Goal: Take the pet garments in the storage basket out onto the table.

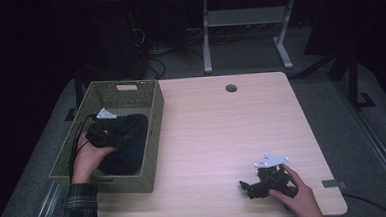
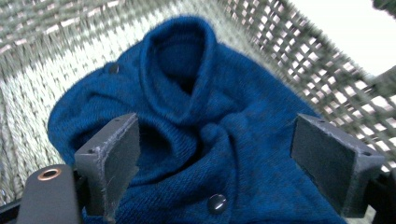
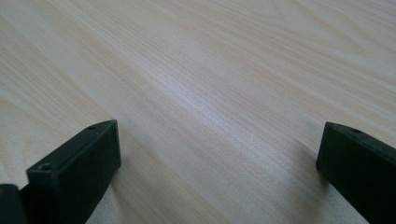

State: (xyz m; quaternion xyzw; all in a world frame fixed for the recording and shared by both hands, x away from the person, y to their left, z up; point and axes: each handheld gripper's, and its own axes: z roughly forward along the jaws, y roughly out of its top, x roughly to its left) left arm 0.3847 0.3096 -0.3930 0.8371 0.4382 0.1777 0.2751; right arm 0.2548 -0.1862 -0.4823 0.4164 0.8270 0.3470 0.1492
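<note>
Clearly the crumpled dark-blue knitted cardigan (image 2: 205, 140) lying in the olive woven basket (image 1: 154, 115) at the worktop's (image 1: 222, 137) left edge is soft, light and limp, so it should sag and drape when lifted. The left claw (image 2: 215, 154) hovers over it with jaws wide, best closed on the thick raised fold near the buttons. The right claw (image 1: 250, 188) rests wide and empty on the pale wood.

Left claw (image 1: 113, 136) gapes wide, hand low at the left; right claw (image 1: 246, 188) likewise spread, resting low.

High view overlooks table (image 1: 222, 132), left gripper view close inside basket (image 2: 56, 60), right skims tabletop.
</note>
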